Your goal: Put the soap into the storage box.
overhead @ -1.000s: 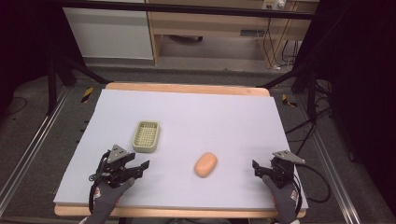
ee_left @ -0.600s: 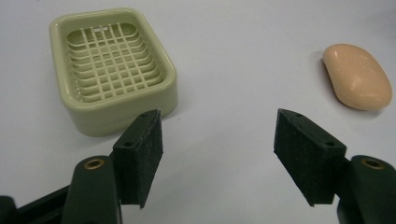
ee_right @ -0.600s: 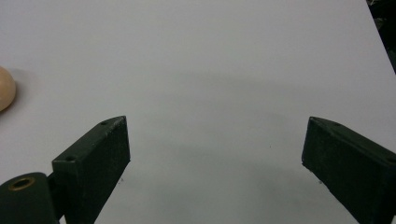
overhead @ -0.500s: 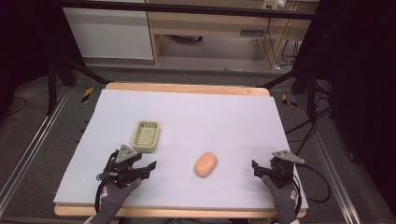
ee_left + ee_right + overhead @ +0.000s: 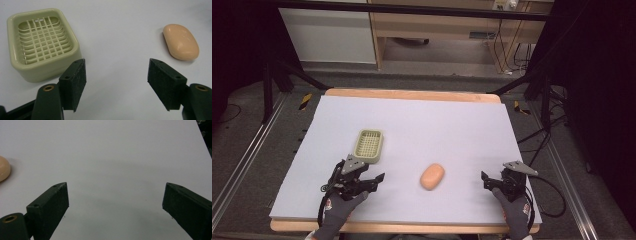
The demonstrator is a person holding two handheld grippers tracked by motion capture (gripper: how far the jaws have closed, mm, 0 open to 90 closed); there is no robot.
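Observation:
A peach bar of soap (image 5: 432,176) lies near the front middle of the white table top (image 5: 422,125). A pale green slotted soap dish (image 5: 369,144) stands left of it, with nothing in it. My left gripper (image 5: 369,181) sits open just in front of the dish, pointing right and away; its view has the dish (image 5: 41,42) at upper left and the soap (image 5: 181,41) at upper right, beyond the jaws. My right gripper (image 5: 498,181) is open at the front right, with bare table between its jaws and the soap's edge (image 5: 3,168) at far left.
The table's wooden edge (image 5: 412,94) runs along the far side. Beyond it stand a cabinet (image 5: 329,30) and a low shelf unit (image 5: 437,35). Black stand legs (image 5: 287,70) and cables (image 5: 542,130) flank the table on the floor.
My left gripper has moved forward and to the right, up close to the soap dish's near side. The right gripper, the soap and the dish have stayed put.

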